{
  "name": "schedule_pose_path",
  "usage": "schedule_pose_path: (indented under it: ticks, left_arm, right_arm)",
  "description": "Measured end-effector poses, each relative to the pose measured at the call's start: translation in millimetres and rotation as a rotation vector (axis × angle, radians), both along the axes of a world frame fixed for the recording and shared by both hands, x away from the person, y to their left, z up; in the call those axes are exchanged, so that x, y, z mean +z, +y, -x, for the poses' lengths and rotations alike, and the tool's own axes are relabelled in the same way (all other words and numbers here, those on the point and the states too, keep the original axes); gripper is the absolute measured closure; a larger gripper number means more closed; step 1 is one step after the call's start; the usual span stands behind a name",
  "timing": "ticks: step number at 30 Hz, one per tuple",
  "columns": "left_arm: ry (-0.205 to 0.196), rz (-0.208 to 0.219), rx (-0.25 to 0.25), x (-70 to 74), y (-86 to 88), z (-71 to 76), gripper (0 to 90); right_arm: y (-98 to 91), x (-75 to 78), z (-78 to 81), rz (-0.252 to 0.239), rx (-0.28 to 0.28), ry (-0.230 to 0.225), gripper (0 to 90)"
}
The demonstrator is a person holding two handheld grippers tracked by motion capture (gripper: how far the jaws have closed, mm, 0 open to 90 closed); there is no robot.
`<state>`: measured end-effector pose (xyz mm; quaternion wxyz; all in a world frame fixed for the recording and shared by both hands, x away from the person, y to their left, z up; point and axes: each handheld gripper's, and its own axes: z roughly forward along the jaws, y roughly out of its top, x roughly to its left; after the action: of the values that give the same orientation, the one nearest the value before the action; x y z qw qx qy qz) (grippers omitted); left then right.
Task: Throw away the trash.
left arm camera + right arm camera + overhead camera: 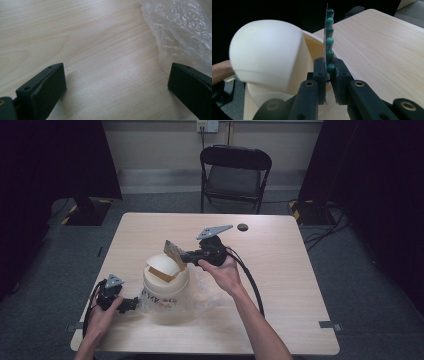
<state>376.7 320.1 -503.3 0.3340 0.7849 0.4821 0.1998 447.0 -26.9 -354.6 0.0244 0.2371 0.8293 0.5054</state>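
A white bin (165,282) with a domed swing lid (264,50) stands on the front left of the table (285,270), on a crumpled clear plastic bag (205,292). My right gripper (328,72) is shut on the lower edge of a blister pack of green capsules (329,32), held upright on edge just beside the lid's opening. In the high view the pack (173,252) hangs above the bin's far right rim, with the right gripper (184,256) behind it. My left gripper (134,304) rests open on the table left of the bin. Its jaws (116,82) hold nothing, the bag (180,30) near one jaw.
A black folding chair (235,170) stands beyond the far edge of the table. A small round cable hole (242,227) sits near that far edge. Cables lie on the floor at the right (325,227). A hand (220,70) shows behind the bin in the right gripper view.
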Motion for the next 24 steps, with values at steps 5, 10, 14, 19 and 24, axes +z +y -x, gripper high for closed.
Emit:
schedule_pose_path:
  ticks: [5,10,14,19,24]
  left_arm:
    - [0.000,0.001,0.001,0.0,-0.1,0.0,1.0]
    - [-0.001,0.002,0.001,-0.1,-0.1,0.0,1.0]
    - [0.000,0.002,0.001,-0.1,-0.1,0.0,1.0]
    - [-0.001,0.001,0.001,-0.1,-0.1,0.0,1.0]
    - [0.000,0.002,0.001,-0.1,-0.1,0.0,1.0]
  right_arm:
    - [10.8,-8.0,-3.0,0.004,-0.001,0.017,83.0]
    - [14.0,-11.0,-1.8,0.015,0.003,0.016,82.8]
    - [19.2,-12.6,1.9,0.088,0.016,-0.014,75.2]
    - [19.7,-14.4,2.8,0.091,0.017,-0.015,72.9]
    - [20.6,-12.5,0.8,0.085,0.010,-0.018,68.6]
